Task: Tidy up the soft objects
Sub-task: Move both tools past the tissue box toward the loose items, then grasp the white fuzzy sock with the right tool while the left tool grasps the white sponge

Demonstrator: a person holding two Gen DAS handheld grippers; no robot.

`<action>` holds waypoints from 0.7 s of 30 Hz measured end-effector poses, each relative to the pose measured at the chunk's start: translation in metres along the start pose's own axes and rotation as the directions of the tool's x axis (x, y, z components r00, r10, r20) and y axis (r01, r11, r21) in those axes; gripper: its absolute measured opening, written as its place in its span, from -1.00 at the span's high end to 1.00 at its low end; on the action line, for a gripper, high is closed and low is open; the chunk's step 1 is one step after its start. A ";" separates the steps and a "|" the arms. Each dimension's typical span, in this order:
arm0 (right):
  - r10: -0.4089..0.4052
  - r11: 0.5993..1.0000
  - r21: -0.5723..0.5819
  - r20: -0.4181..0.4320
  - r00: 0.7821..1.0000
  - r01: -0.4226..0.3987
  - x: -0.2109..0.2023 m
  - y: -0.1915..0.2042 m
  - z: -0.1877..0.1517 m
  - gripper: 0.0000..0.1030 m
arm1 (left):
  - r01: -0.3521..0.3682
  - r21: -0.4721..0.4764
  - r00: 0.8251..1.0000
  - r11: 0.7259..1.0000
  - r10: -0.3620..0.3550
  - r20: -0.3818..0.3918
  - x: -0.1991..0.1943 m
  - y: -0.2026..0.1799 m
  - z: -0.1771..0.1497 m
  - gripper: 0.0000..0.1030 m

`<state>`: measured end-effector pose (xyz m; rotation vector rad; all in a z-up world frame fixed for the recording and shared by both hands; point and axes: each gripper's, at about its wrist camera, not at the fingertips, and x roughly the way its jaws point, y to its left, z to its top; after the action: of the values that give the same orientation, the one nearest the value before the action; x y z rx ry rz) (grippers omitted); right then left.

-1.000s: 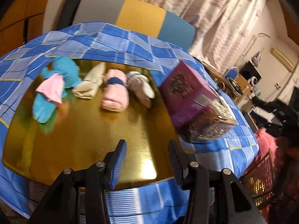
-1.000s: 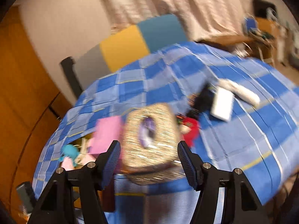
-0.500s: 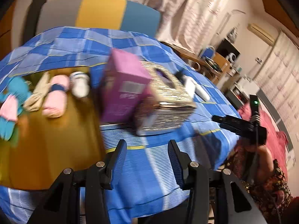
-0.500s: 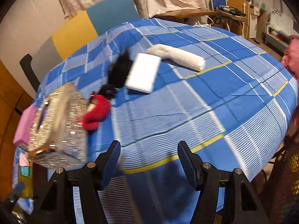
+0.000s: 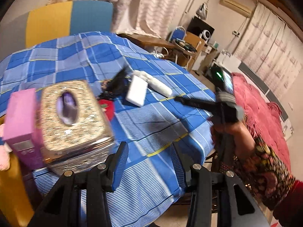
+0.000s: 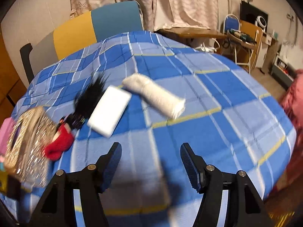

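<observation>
Both the left tongs (image 5: 149, 162) and right tongs (image 6: 150, 162) stand released and empty above the counter (image 6: 217, 98), where the white roll (image 6: 153, 94) lies just beside the white pad (image 6: 108, 109), so a loose approach risks pinching the checked cloth or nudging both

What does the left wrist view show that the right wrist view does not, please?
Only the left wrist view shows the person's right hand holding the right gripper out over the table, and the open left gripper. Only the right wrist view shows the right gripper's open fingers head-on, and the chair's black armrest. Both show the white rolled towel, white block, black fluffy item, red soft item and glittery tissue box.
</observation>
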<state>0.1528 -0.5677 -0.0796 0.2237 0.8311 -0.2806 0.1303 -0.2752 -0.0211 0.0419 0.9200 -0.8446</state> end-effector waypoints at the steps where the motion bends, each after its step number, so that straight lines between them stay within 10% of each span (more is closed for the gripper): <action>1: -0.005 1.000 -0.011 0.000 1.000 0.005 0.008 -0.002 0.009 -0.28 | 0.005 0.001 1.000 1.000 -0.005 -0.010 0.004 -0.003 0.001 0.10; 15: -0.049 0.990 -0.137 -0.150 0.987 0.029 0.144 0.014 0.085 -0.25 | -0.027 -0.048 0.999 0.999 0.024 -0.048 0.014 0.004 0.017 0.10; 21: -0.005 0.993 -0.118 -0.173 0.985 -0.015 0.136 -0.001 0.079 0.32 | -0.036 -0.065 0.998 0.997 0.032 -0.061 0.025 0.004 0.031 0.10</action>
<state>0.2938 -0.6138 -0.1302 0.1393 1.0165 -0.2076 0.1618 -0.2992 -0.0208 0.0257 1.0003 -0.7846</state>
